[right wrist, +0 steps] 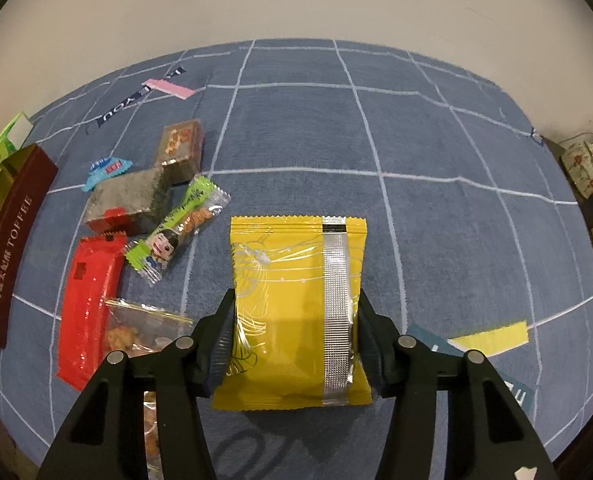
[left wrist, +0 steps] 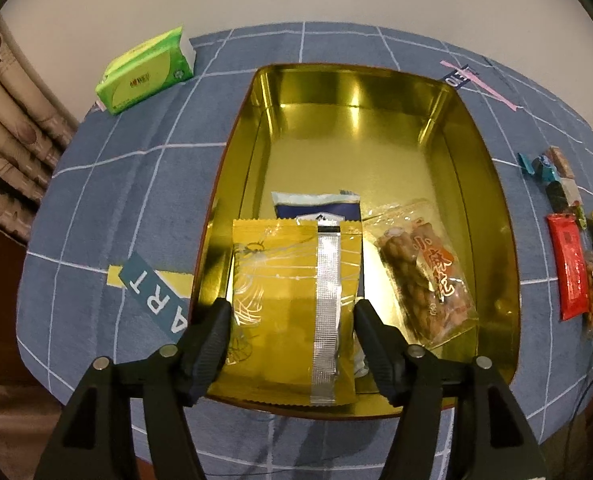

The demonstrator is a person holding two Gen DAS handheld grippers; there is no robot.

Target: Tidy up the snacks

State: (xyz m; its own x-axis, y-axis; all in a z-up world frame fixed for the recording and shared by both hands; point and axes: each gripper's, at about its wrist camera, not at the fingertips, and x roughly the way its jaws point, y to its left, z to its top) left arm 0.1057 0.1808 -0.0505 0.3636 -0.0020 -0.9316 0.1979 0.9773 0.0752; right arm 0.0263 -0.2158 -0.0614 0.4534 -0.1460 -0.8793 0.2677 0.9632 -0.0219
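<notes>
A gold-lined tin (left wrist: 356,92) lies open on the blue grid cloth in the left wrist view. Inside it are a blue-and-white packet (left wrist: 316,210), a clear packet of twisted snacks (left wrist: 428,276) and a yellow packet (left wrist: 292,272) with a silver seam. That yellow packet rests on the blue one, between the fingers of my left gripper (left wrist: 292,312), which stand just clear of its sides. In the right wrist view my right gripper (right wrist: 296,300) is shut on a second yellow packet (right wrist: 292,264), held a little above the cloth, its sides bulging against the pads.
Loose snacks lie left of my right gripper: a red packet (right wrist: 88,304), a green-trimmed packet (right wrist: 180,220), a grey block (right wrist: 130,200), a brown block (right wrist: 180,148), a blue candy (right wrist: 104,170). The tin's dark red side (right wrist: 12,248) is at far left. A green tissue pack (left wrist: 148,72) sits behind.
</notes>
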